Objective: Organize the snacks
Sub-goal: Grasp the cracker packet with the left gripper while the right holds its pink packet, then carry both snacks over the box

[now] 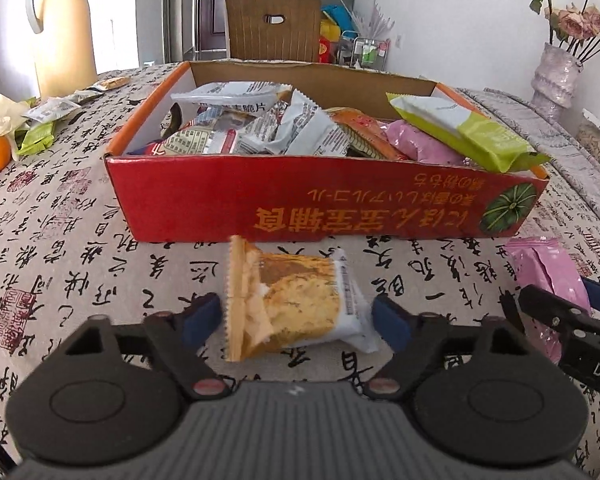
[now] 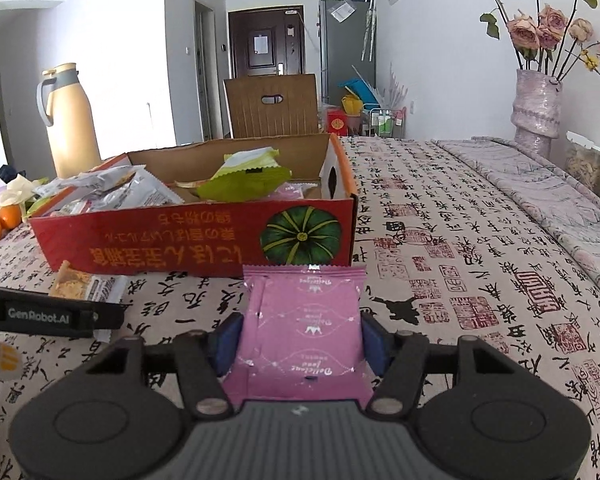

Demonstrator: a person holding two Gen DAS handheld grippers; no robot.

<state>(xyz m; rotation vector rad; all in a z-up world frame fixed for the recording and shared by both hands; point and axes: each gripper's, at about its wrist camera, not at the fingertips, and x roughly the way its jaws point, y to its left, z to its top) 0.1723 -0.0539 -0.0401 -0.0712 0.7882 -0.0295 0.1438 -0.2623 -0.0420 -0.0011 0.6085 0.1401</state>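
**Two loose packets, one box of snacks**

Two grippers work over a table (image 2: 480, 216) covered in cloth printed with black calligraphy and red seals. One red cardboard box (image 1: 324, 208), shallow and rectangular with orange lettering and a green pumpkin picture on its near wall, sits on the cloth and holds a heap of crinkled foil packets: several silver-white, at least one pink, one lime green packet (image 1: 472, 136) lying across the box's right corner.

The left gripper (image 1: 296, 318) has its blue-padded jaws partly apart. One orange packet (image 1: 292, 300), glossy with a zigzag sealed edge and a cake picture, sits between them, just in front of the box's near wall; the pads flank it without visibly pressing.

The right gripper (image 2: 300, 344) has its blue pads pressed against both sides of one pink packet (image 2: 304, 328), a flat square of matte foil with white dotted patterning, held just before the box's right front corner.

At the table's left edge stand one tall cream jug (image 2: 70, 120) and a few oranges (image 2: 0, 222); at the right edge, one ribbed vase (image 2: 536, 108) of faded roses.
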